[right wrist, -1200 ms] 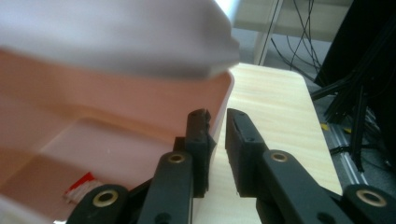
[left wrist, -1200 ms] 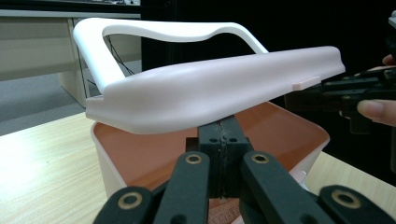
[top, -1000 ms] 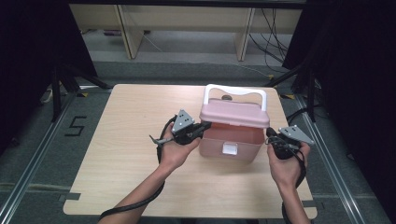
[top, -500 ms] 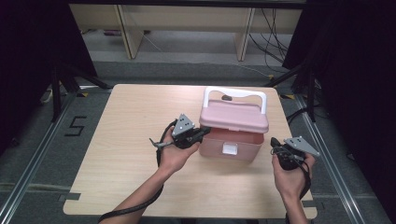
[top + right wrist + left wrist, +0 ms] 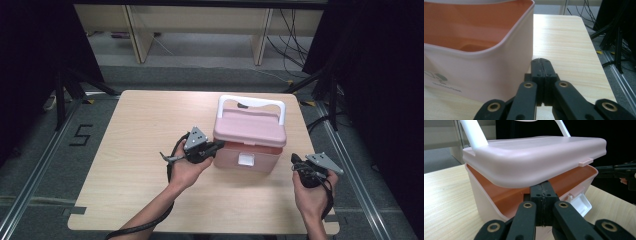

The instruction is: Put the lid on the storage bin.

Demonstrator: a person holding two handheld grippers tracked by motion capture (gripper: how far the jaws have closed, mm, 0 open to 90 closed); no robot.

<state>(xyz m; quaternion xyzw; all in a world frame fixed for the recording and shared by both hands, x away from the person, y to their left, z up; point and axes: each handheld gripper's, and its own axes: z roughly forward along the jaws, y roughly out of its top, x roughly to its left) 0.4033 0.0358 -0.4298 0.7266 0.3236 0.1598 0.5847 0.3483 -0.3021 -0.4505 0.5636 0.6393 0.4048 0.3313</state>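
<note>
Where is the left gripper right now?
High view: left gripper is mid-table, fingers shut, tips under the raised lid at the pink plastic box's left front corner.

From my seat the high view is lit evenly from overhead: the pale wooden surface (image 5: 140, 145) is bright and matte with no glare, while everything around it drops into near black. Shadows under the pink plastic lidded box (image 5: 250, 137) are short and soft. In the left gripper view the box lid looks a bit washed out and milky, and the black tool (image 5: 543, 195) at the bottom is soft, out of focus. The right gripper view is sharper, wood grain crisp, background cables slightly blurry.
</note>
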